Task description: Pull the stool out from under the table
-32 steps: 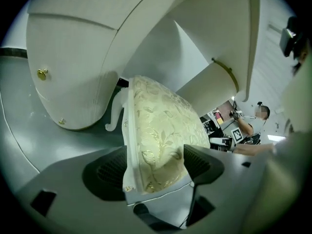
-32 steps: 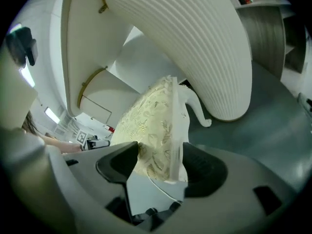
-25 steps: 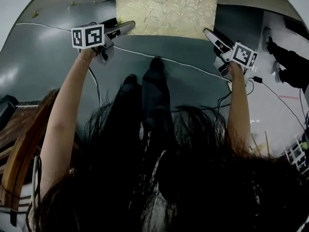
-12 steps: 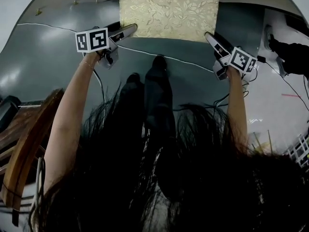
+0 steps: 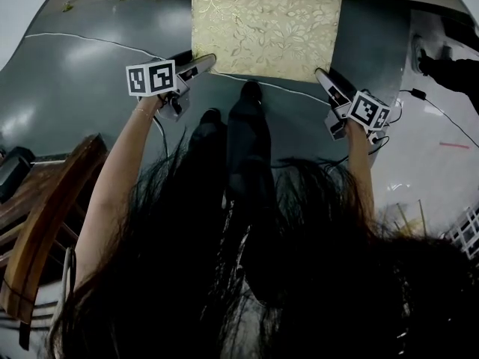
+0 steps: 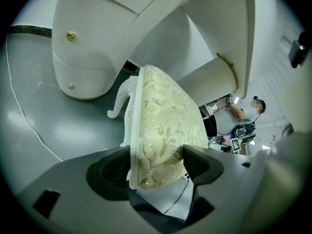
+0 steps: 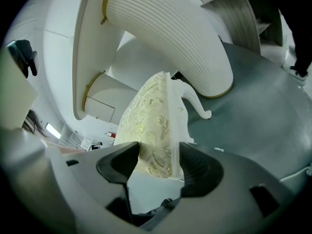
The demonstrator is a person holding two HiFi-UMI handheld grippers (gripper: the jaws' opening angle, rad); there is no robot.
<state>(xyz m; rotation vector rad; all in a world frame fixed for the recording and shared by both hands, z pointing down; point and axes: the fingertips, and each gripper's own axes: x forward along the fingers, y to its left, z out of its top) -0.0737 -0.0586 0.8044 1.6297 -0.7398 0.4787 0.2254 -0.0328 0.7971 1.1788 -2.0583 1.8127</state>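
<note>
The main risk I see is a slip; each gripper holds only one near corner of the stool, and each grip bites partly on the soft cushion, so a hard pull could let the fabric slide out of the jaws; if one side slips, or one hand pulls faster than the other, the stool would probably turn on the floor instead of coming straight; a thin white cable lies across the floor just at the near edge of the stool, and I think the near legs could catch on it or drag it along; the person's shoes are also close to this edge, so the stool may bump them if the feet do not step back

The stool stands on the floor in the far middle, in front of the white table; the whole cushion shows from above, so I judge it is mostly out; the left gripper is at the near left corner; its jaws have just been closing a little and are clamped on that corner, with the cushion and the white frame between them; the right gripper has its jaws clamped in the same way on the near right corner
</note>
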